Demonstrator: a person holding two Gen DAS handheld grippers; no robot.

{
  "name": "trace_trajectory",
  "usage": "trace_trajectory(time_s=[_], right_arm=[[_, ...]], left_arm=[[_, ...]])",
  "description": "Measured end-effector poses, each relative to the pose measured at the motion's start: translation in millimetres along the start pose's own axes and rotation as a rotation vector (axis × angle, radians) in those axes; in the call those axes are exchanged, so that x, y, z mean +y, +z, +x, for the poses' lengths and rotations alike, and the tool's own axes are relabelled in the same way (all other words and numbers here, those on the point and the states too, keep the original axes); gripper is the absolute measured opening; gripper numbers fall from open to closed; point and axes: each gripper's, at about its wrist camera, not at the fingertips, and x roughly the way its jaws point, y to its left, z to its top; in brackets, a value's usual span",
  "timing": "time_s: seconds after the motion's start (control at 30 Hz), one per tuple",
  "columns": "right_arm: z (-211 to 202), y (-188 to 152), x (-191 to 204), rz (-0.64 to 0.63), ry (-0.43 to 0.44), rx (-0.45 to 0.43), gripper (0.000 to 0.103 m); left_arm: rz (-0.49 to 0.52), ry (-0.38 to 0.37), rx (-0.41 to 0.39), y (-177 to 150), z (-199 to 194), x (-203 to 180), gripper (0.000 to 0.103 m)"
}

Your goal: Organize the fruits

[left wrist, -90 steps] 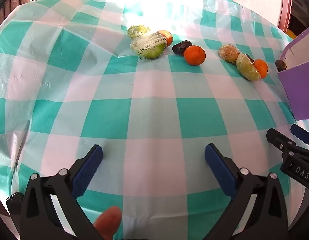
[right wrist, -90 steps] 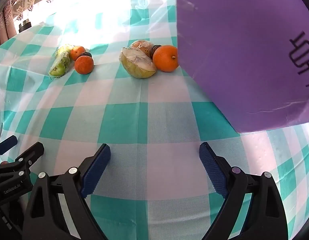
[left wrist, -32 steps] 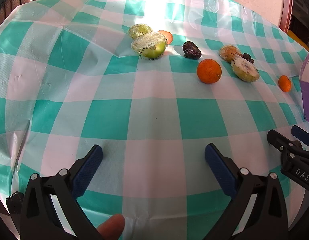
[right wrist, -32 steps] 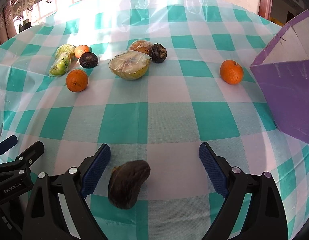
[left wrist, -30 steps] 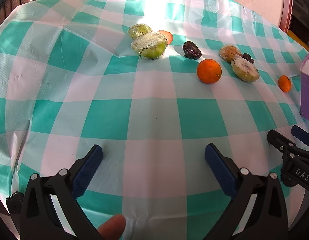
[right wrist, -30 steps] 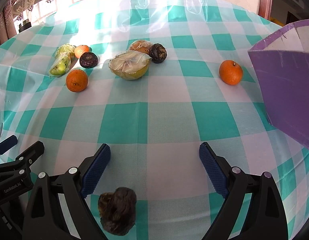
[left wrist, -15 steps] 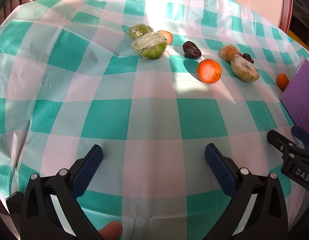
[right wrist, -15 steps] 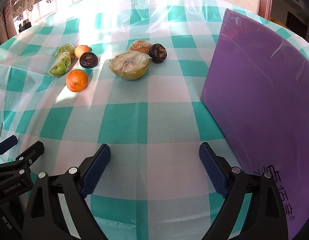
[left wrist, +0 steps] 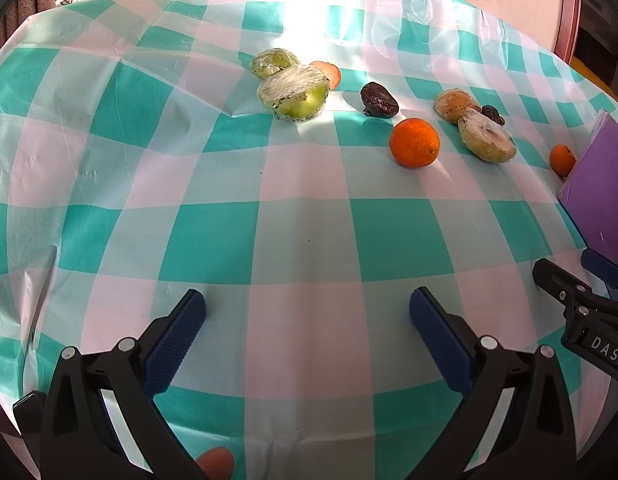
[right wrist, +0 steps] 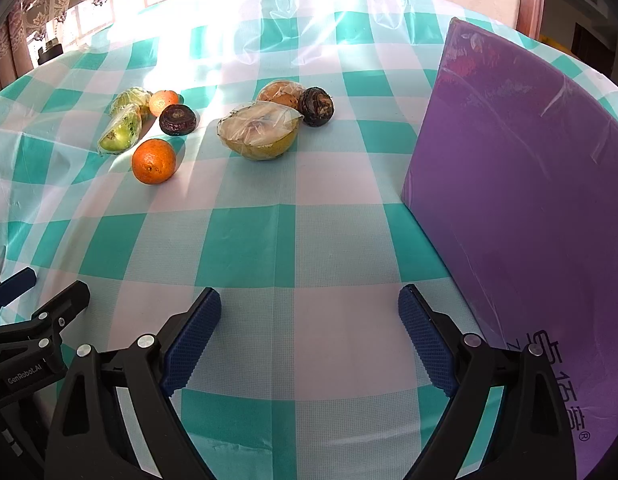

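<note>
Across the checkered tabletop [left wrist: 213,240] I see both tools low at the near edge: my left hand-held gripper [left wrist: 307,322] spread wide and holding nothing, my right hand-held gripper [right wrist: 309,320] likewise. Bare cloth lies between them and the fruit at the far side: an orange [right wrist: 154,161], a wrapped half pear [right wrist: 259,131], a wrapped green fruit [left wrist: 293,93], a dark wrinkled fruit [left wrist: 379,100] and a small orange [left wrist: 562,159] just beside the purple box [right wrist: 521,200], which walls my right side.
</note>
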Motion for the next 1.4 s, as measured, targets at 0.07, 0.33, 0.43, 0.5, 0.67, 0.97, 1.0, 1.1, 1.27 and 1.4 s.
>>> trace_trajectory(time_s=[0.07, 0.33, 0.43, 0.5, 0.67, 0.97, 1.0, 1.1, 1.27, 1.4], right_arm=[[-0.3, 0.1, 0.9, 0.001, 0.0, 0.0, 0.087], [-1.2, 0.4, 0.5, 0.002, 0.0, 0.001, 0.087], [-1.1, 0.2, 0.2, 0.002, 0.001, 0.0, 0.087], [-0.6, 0.4, 0.6, 0.002, 0.002, 0.001, 0.087], [0.0, 0.3, -0.7, 0.002, 0.002, 0.001, 0.087], [-0.1, 0.2, -0.4, 0.002, 0.002, 0.001, 0.087], [0.0, 0.2, -0.4, 0.002, 0.002, 0.001, 0.087], [-0.1, -0.1, -0.2, 0.002, 0.002, 0.0, 0.087], [-0.1, -0.3, -0.1, 0.002, 0.002, 0.0, 0.087], [0.2, -0.4, 0.4, 0.002, 0.002, 0.0, 0.087]], left_arm=[[0.0, 0.0, -0.001, -0.2, -0.1, -0.1, 0.102], [0.001, 0.0, 0.0, -1.4, -0.3, -0.8, 0.102], [0.0, 0.0, 0.0, 0.7, 0.0, -0.7, 0.102], [0.0, 0.0, 0.0, 0.1, 0.3, 0.3, 0.102], [0.0, 0.0, 0.0, -0.4, 0.5, 0.5, 0.102], [0.0, 0.0, 0.0, -0.5, 0.9, 0.7, 0.102], [0.0, 0.0, 0.0, -0.5, 1.0, 0.7, 0.102], [0.0, 0.0, 0.0, -0.4, 1.0, 0.8, 0.102], [-0.003, 0.001, 0.0, -0.3, 1.3, 0.9, 0.102], [-0.006, 0.006, 0.0, -0.7, 0.8, 0.8, 0.102]])
